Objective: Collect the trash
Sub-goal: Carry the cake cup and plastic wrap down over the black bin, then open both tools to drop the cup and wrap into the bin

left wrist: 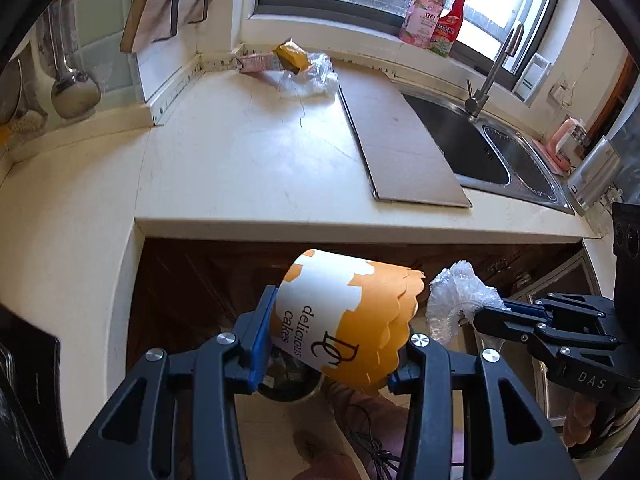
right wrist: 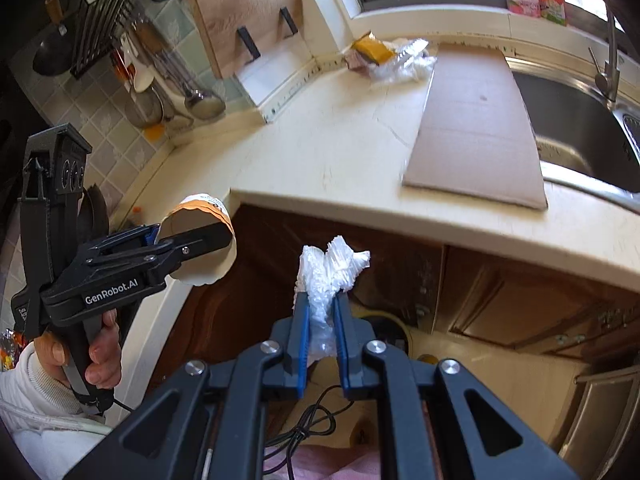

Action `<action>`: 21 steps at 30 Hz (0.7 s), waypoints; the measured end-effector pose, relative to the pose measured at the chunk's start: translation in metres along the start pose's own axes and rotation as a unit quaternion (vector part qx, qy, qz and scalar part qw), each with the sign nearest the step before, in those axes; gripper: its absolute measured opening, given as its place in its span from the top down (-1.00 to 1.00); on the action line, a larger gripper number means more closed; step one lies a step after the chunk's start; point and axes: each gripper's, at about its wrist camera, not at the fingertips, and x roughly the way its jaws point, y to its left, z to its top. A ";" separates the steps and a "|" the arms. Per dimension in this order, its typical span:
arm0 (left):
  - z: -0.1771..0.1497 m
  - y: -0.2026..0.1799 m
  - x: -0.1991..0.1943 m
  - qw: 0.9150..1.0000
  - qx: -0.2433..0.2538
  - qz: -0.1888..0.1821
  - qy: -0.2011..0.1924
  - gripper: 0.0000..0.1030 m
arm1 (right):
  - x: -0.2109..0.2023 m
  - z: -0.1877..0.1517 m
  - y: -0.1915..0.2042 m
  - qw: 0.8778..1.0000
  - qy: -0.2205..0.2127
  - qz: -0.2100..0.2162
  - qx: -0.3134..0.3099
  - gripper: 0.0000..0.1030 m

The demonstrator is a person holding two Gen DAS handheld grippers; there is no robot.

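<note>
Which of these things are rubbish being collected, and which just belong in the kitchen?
Rubbish:
paper cake cup in left gripper
crumpled plastic in right gripper
wrappers in the counter's corner

Just kitchen:
cardboard sheet
sink
bottles
ladle

A cardboard sheet (left wrist: 400, 140) lies flat on the table (left wrist: 240, 160), its right edge over the sink (left wrist: 480, 148). Behind the sheet's far left corner, in the table's back corner, a wrapper pile (left wrist: 300, 66) sits against the wall. Two bottles (left wrist: 436, 20) stand on the windowsill behind the sink. Before the table's front edge, the left gripper (left wrist: 324, 344) holds a cake cup (left wrist: 344, 316); just right of it, the right gripper (right wrist: 322, 328) holds a plastic wad (right wrist: 328, 276).
</note>
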 end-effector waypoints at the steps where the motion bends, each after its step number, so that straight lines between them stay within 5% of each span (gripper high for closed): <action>1: -0.008 -0.001 0.002 1.000 -0.003 0.002 0.007 0.18 | 0.000 -0.003 -0.001 1.000 0.004 -0.002 0.001 0.78; 10: -0.061 0.006 0.057 0.996 -0.051 0.022 0.070 0.18 | 0.061 -0.043 -0.043 0.995 0.097 -0.008 0.034 0.78; 21: -0.175 0.079 0.251 0.968 -0.167 0.062 0.176 0.17 | 0.270 -0.116 -0.104 0.973 0.223 -0.020 0.056 0.76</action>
